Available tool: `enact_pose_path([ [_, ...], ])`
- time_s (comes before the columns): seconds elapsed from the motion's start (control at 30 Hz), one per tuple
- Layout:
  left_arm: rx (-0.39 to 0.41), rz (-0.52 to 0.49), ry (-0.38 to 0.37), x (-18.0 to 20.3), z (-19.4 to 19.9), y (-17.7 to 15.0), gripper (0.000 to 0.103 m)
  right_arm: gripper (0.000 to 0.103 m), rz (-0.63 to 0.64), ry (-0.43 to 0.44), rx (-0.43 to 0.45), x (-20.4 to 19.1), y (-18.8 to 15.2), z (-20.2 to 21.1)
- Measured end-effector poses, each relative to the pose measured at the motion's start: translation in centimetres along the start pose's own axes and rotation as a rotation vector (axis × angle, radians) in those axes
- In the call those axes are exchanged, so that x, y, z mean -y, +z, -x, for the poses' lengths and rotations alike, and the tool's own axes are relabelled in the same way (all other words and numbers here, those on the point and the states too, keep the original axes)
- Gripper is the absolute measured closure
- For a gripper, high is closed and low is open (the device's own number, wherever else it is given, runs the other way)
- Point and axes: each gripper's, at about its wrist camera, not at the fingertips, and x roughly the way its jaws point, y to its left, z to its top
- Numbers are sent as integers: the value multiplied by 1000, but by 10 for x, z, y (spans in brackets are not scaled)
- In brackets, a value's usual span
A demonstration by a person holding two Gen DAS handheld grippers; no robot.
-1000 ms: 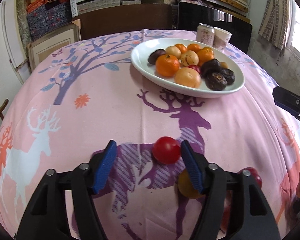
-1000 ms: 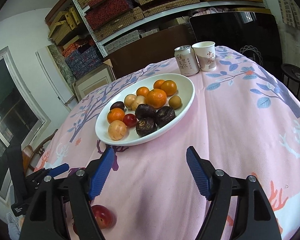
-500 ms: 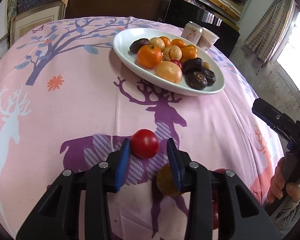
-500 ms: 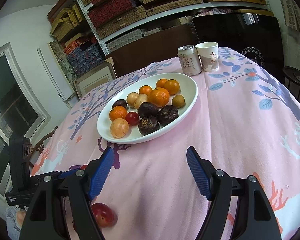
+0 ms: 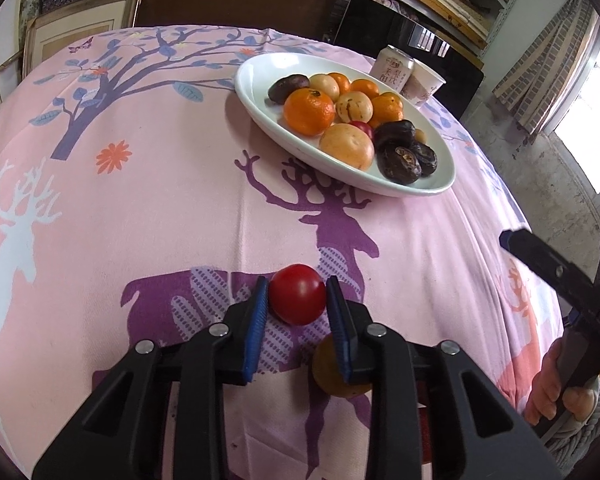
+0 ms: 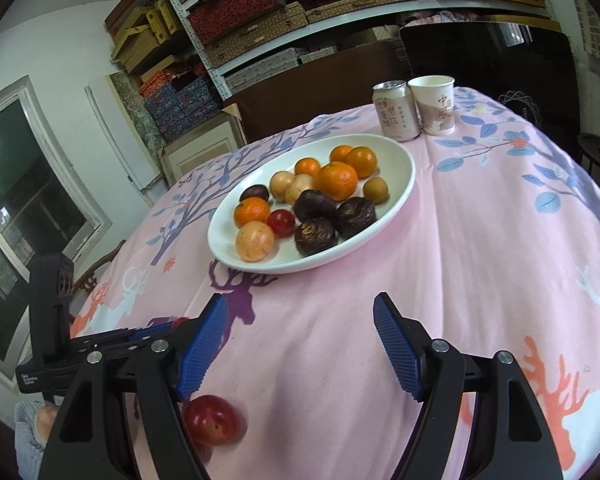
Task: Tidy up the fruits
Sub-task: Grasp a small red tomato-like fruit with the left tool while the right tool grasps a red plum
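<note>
My left gripper (image 5: pixel 297 300) is shut on a small red tomato (image 5: pixel 297 294) that rests on the pink tablecloth; both blue pads touch its sides. A yellow fruit (image 5: pixel 334 376) lies just behind the right finger. The white oval plate (image 5: pixel 260 80) holds oranges, pale round fruits, dark wrinkled fruits and a small red one, farther ahead. In the right wrist view the plate (image 6: pixel 400 196) is ahead of my right gripper (image 6: pixel 300 340), which is open and empty above the cloth. A red plum (image 6: pixel 214 420) lies under its left finger.
A drink can (image 6: pixel 396 114) and a paper cup (image 6: pixel 436 104) stand behind the plate. The round table drops off at its edges. Shelves with boxes fill the back wall. My right gripper's tool (image 5: pixel 556 272) shows at the right of the left wrist view.
My left gripper's fingers have closed from wide open onto the red tomato. The right gripper has stayed open and nearly still.
</note>
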Motion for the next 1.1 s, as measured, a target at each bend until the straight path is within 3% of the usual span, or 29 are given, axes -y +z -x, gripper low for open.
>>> enact_pose_path([
  [0.13,23,30,55,-13,6,2,74,27,-1,63,-50,-7,-11,0],
  [0.27,65,25,157,-19,12,4,74,27,71,100,-104,-24,-26,-2],
  [0.37,72,12,183,-19,12,4,74,27,129,117,-148,-40,-38,-6],
  [0.47,69,-10,194,-16,9,2,74,34,168,135,-180,-51,-45,-11],
  [0.63,72,-32,209,-12,9,-1,74,58,173,156,-249,-55,-54,-23],
  [0.93,69,-87,275,-7,-1,-5,74,61,133,189,-268,-49,-54,-27],
  [1.1,77,-58,240,-14,1,-3,74,61,136,167,-245,-46,-52,-23],
])
